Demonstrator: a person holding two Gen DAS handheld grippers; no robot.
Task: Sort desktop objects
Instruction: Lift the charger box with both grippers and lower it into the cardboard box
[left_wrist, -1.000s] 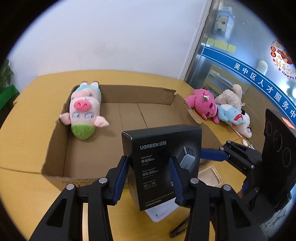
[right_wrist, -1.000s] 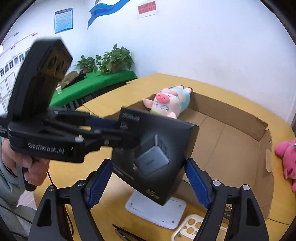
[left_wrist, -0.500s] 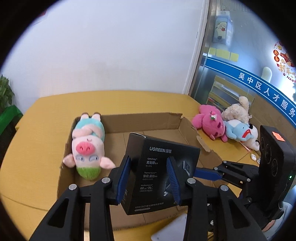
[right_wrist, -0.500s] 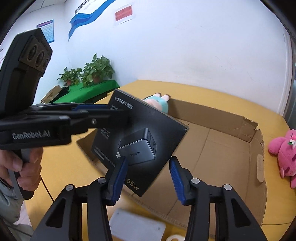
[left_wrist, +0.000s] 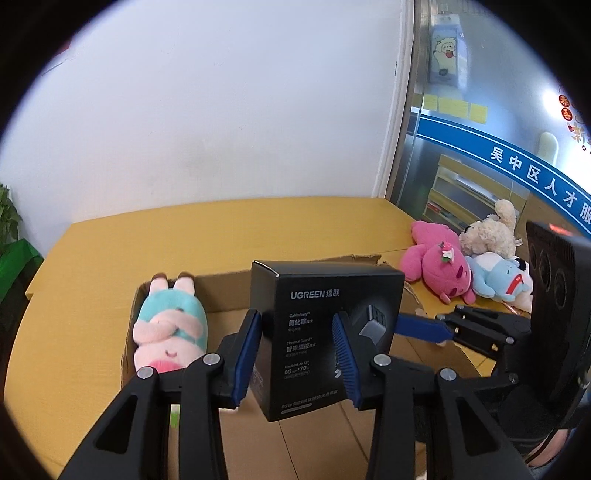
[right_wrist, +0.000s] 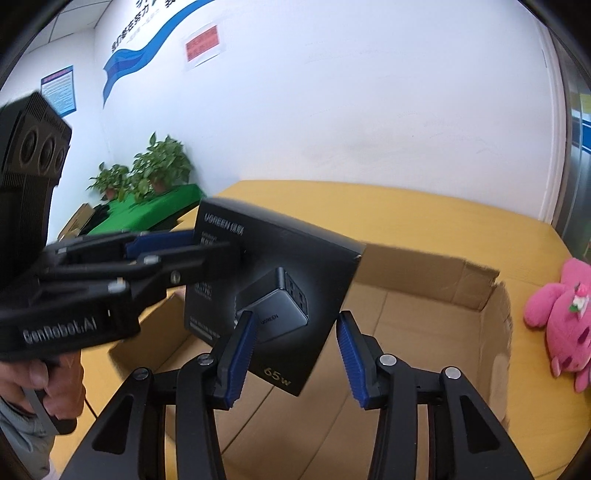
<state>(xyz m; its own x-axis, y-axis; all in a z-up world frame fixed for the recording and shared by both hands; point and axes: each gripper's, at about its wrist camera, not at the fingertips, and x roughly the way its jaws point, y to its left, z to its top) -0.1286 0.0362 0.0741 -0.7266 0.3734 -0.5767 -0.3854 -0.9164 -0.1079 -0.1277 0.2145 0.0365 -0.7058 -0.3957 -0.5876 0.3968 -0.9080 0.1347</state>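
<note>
A black UGREEN charger box (left_wrist: 314, 332) hangs in the air above an open cardboard box (left_wrist: 229, 288). My left gripper (left_wrist: 295, 332) is shut on the charger box's left edge; it also shows in the right wrist view (right_wrist: 207, 243). My right gripper (right_wrist: 295, 336) is shut on the charger box's (right_wrist: 273, 280) lower right corner; it also shows in the left wrist view (left_wrist: 402, 326). A pink and teal pig plush (left_wrist: 170, 328) lies in the cardboard box's left end. The cardboard box (right_wrist: 424, 314) shows below in the right wrist view.
Pink (left_wrist: 439, 266), beige (left_wrist: 487, 232) and blue-white (left_wrist: 498, 277) plush toys lie on the yellow table (left_wrist: 92, 258) right of the cardboard box. The pink plush (right_wrist: 561, 314) shows at right. Potted plants (right_wrist: 147, 173) on a green stand sit beyond the table.
Both grippers have lifted the charger box from table height and carried it over the cardboard box. The right gripper, open a second ago, closed on the box's corner.
</note>
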